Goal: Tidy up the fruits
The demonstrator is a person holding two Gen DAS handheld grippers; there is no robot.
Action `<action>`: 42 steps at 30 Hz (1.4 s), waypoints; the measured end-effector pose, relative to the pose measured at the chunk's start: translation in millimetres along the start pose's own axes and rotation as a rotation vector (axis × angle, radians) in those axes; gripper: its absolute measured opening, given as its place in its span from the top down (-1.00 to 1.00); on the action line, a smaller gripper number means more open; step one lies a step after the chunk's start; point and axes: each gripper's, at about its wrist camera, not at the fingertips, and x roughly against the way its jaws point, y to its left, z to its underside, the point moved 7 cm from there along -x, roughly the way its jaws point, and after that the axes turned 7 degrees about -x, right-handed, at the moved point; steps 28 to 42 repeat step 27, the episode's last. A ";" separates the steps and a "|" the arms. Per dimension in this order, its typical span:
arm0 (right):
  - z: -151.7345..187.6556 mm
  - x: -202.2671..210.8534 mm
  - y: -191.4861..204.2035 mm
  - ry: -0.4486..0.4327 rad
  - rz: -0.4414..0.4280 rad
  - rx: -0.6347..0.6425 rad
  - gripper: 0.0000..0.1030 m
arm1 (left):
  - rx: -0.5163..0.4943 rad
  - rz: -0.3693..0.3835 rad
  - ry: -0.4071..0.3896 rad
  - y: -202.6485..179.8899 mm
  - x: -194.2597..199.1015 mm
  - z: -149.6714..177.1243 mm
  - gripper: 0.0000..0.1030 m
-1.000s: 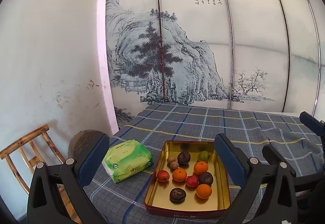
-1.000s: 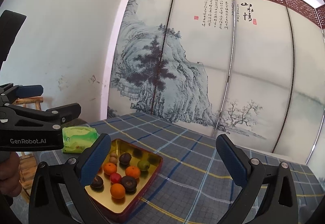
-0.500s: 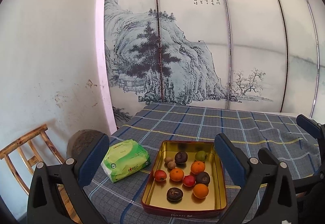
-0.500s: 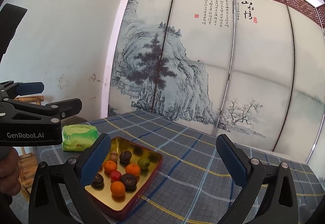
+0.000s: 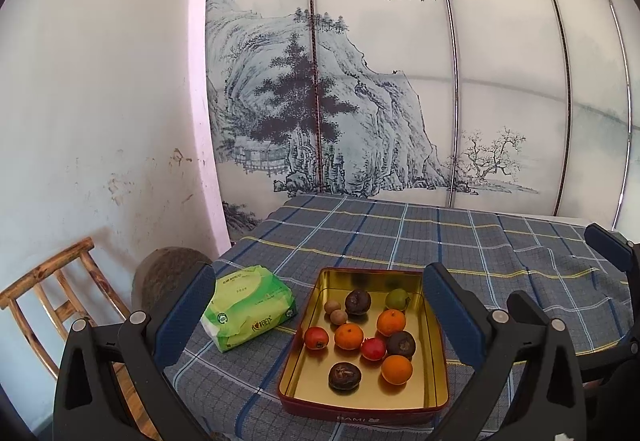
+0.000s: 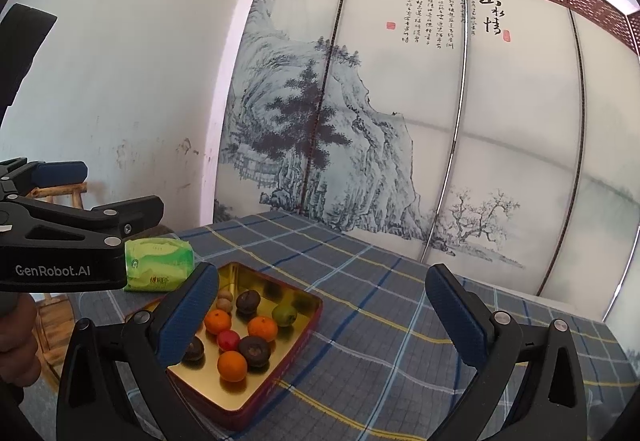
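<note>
Looking through the left wrist view, I had the left tongs (image 5: 320, 317) spread wide and empty above the gold tin (image 5: 434, 325) on the plaid surface (image 5: 400, 233). All the fruits (image 5: 362, 333) lay loose inside it, kinds mixed; whether sorting was pending or they'd just been gathered, I couldn't judge. A green tissue pack (image 5: 248, 309) sat just left of the tin. Over on the right wrist view, my right tongs (image 6: 322, 315) hung equally open, holding nothing, the tin down-left and the left rig crowding that side near the chair (image 6: 60, 193).
</note>
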 end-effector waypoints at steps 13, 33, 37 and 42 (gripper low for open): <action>10.8 -7.8 -2.7 0.042 -0.017 -0.025 -0.99 | 0.000 0.009 0.026 -0.7 -6.3 3.0 -1.00; 152.7 -135.2 -225.1 0.701 0.175 -0.205 -0.99 | -0.074 -0.007 0.092 -12.5 -21.0 7.8 -1.00; 152.7 -135.2 -225.1 0.701 0.175 -0.205 -0.99 | -0.074 -0.007 0.092 -12.5 -21.0 7.8 -1.00; 152.7 -135.2 -225.1 0.701 0.175 -0.205 -0.99 | -0.074 -0.007 0.092 -12.5 -21.0 7.8 -1.00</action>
